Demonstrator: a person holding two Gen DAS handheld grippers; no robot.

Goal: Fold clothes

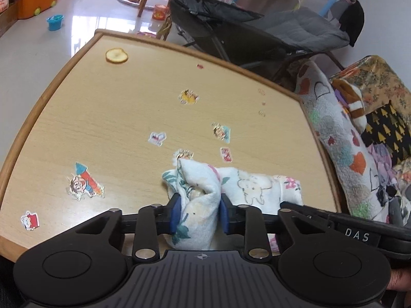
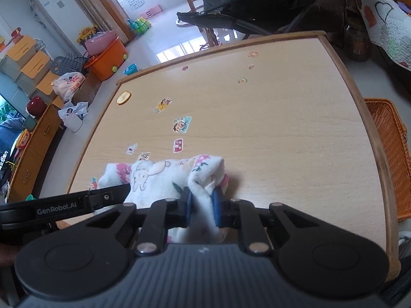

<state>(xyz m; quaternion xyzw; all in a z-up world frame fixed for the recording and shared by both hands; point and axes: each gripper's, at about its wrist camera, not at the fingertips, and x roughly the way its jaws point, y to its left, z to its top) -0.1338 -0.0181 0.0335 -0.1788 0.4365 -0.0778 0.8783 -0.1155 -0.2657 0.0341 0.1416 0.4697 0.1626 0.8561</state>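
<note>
A small white garment (image 1: 257, 184) printed with flowers and cartoon animals lies bunched at the near edge of the wooden table (image 1: 115, 118). My left gripper (image 1: 197, 211) is shut on its left end, with a thick fold of cloth squeezed between the blue pads (image 1: 175, 214). In the right wrist view the same garment (image 2: 159, 177) stretches leftward, and my right gripper (image 2: 201, 205) is shut on its right end, cloth bulging up between the blue pads (image 2: 217, 206). Each gripper's black body shows at the edge of the other's view.
Several cartoon stickers (image 1: 84, 184) dot the tabletop, and a round yellowish slice (image 1: 117, 56) lies near its far corner. An orange woven basket (image 2: 388, 159) stands right of the table. A patterned quilt (image 1: 341, 138) and a dark folding chair (image 1: 257, 28) flank the far side.
</note>
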